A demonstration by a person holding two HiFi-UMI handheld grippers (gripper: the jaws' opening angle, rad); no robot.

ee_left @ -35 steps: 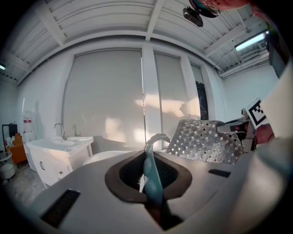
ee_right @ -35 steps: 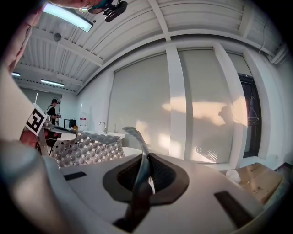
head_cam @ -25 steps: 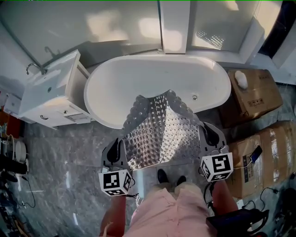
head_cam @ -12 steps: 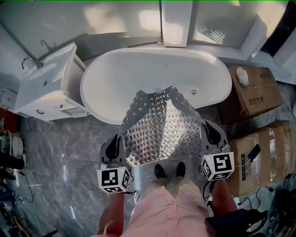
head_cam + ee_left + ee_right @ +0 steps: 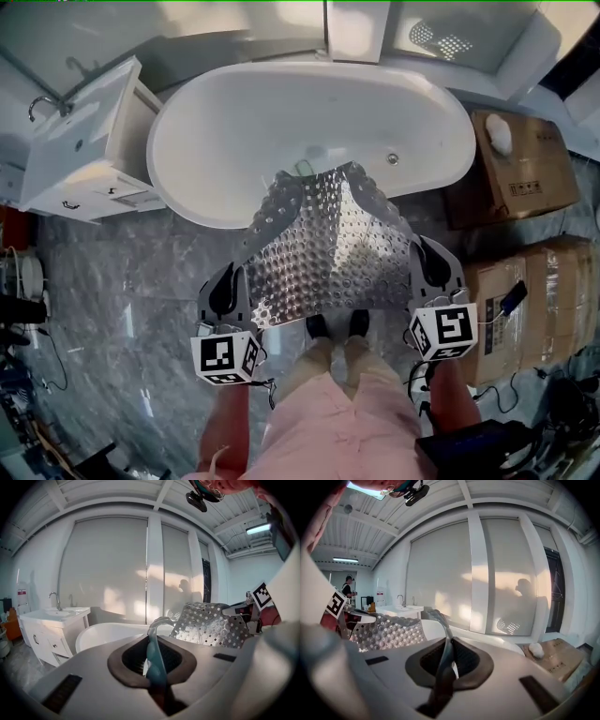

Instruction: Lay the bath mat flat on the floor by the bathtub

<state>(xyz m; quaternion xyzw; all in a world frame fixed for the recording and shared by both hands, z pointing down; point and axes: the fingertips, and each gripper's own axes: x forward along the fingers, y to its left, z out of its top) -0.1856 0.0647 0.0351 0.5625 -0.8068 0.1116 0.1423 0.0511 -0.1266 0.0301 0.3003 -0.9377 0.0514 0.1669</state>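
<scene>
The left gripper [image 5: 230, 289] and right gripper [image 5: 433, 268] each have their jaws clamped on a near corner of the bath mat [image 5: 328, 244], which hangs above the floor [image 5: 122, 281] beside the bathtub [image 5: 234, 141]. If lowered unevenly, its humped far edge would likely crease or catch the tub rim.

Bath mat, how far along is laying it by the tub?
Done: bath mat gripped at two corners, left gripper and right gripper shut on it. In hand: held spread in the air facing the bathtub. Left: lowering it flat onto the floor.
</scene>
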